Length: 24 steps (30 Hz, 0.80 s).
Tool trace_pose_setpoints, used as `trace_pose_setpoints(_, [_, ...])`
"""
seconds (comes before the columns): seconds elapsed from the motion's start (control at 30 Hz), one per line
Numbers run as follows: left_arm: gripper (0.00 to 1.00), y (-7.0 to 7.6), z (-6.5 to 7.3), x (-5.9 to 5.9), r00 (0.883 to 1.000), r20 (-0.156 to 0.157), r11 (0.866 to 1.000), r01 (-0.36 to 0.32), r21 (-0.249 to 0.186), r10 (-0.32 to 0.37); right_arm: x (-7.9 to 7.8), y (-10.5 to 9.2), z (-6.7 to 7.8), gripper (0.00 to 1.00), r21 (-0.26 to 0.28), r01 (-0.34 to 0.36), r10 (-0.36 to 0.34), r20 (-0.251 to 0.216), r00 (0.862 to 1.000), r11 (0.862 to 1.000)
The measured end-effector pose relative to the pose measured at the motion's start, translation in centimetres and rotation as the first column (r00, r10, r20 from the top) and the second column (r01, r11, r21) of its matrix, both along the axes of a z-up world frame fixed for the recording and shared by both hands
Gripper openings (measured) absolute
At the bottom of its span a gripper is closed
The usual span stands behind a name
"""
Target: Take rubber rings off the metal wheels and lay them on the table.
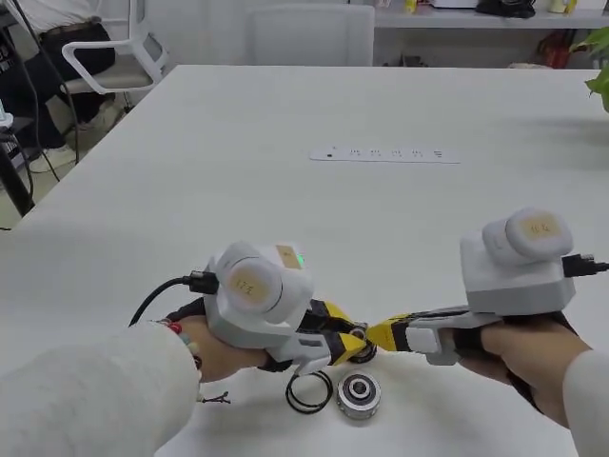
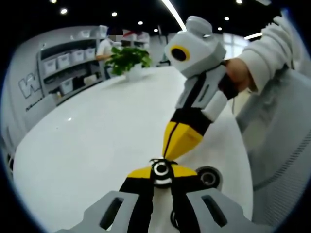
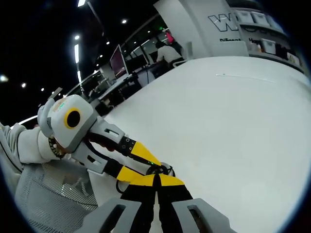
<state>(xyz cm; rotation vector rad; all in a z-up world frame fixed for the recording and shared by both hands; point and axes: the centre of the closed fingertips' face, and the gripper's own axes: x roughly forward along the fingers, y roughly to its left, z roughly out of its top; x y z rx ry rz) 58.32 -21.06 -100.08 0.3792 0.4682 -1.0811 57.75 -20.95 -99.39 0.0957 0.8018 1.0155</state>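
Lower centre of the head view: fingers of the left gripper (image 1: pixel 344 347) clamp a metal wheel (image 2: pixel 161 170); those of the right gripper (image 1: pixel 379 333) apparently pinch its rubber ring (image 3: pixel 166 169). Below, removed rings (image 1: pixel 309 391) and a stripped wheel (image 1: pixel 359 395) lie on the surface (image 1: pixel 381 219); the held wheel is not yet stripped.

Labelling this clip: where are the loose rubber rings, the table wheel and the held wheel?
rubber rings (image 1: pixel 290 392): head view, loop's left edge.
table wheel (image 1: pixel 359 392): head view, top hub.
held wheel (image 2: pixel 162 170): left gripper view, round face.
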Motion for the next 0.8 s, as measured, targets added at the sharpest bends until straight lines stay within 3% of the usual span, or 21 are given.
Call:
trace_pose_setpoints(0.17, [0.14, 0.0, 0.0, 0.0, 1.000, 0.000, 1.000, 0.001, 0.000, -0.001, 0.0, 0.2, 0.1, 0.00, 0.010, -0.005, 0.004, 0.003, 1.000, 1.000])
trace_pose_setpoints(0.2, [0.14, 0.0, 0.0, 0.0, 1.000, 0.000, 1.000, 0.000, -0.001, 0.000, -0.2, 0.6, 0.5, 0.00, 0.040, -0.017, 0.018, -0.006, 1.000, 0.999])
trace_pose_setpoints(0.27, [0.14, 0.0, 0.0, 0.1, 1.000, 0.001, 1.000, -0.004, -0.002, 0.004, -0.1, 0.8, 0.8, 0.00, 0.048, -0.014, 0.013, 0.010, 1.000, 0.999])
trace_pose_setpoints(0.3, [0.14, 0.0, 0.0, 0.1, 1.000, 0.001, 1.000, -0.004, -0.002, 0.004, 0.2, 1.3, 1.6, 0.00, 0.103, 0.005, -0.007, 0.017, 1.000, 0.995])
trace_pose_setpoints(0.33, [0.14, 0.0, 0.0, 0.1, 1.000, 0.001, 1.000, -0.005, -0.003, 0.005, 0.2, 0.9, 1.4, 0.00, 0.083, 0.016, -0.014, -0.014, 1.000, 0.996])
trace_pose_setpoints(0.4, [0.14, 0.0, 0.0, 0.1, 1.000, 0.001, 1.000, -0.007, -0.004, 0.007, 0.5, 0.5, 1.0, 0.00, 0.060, 0.025, -0.025, 0.010, 1.000, 0.998])
trace_pose_setpoints(0.47, [0.14, 0.0, 0.0, 0.1, 1.000, -0.006, 1.000, -0.014, -0.007, 0.014, 0.6, 0.2, 0.7, 0.00, 0.057, 0.050, -0.049, -0.027, 0.998, 0.997])
trace_pose_setpoints(0.53, [0.14, 0.0, 0.0, 0.1, 1.000, -0.008, 1.000, -0.015, -0.003, 0.015, 0.8, -0.1, 0.6, 0.00, 0.056, 0.064, -0.063, -0.032, 0.998, 0.996])
trace_pose_setpoints(0.7, [0.14, 0.0, 0.3, 0.3, 0.998, -0.046, 0.999, -0.035, -0.007, 0.035, 0.8, -0.3, 0.4, 0.00, 0.040, 0.070, -0.068, -0.032, 0.997, 0.997])
trace_pose_setpoints(0.73, [0.14, 0.0, 0.4, 0.3, 0.999, -0.043, 1.000, -0.028, 0.001, 0.028, 0.8, -0.3, 0.5, 0.00, 0.040, 0.069, -0.068, -0.032, 0.997, 0.997])
trace_pose_setpoints(0.8, [0.13, 0.0, 1.2, 0.4, 1.000, -0.009, 1.000, -0.012, 0.013, 0.013, 0.8, -0.2, 0.7, 0.00, 0.040, 0.067, -0.066, -0.026, 0.997, 0.997])
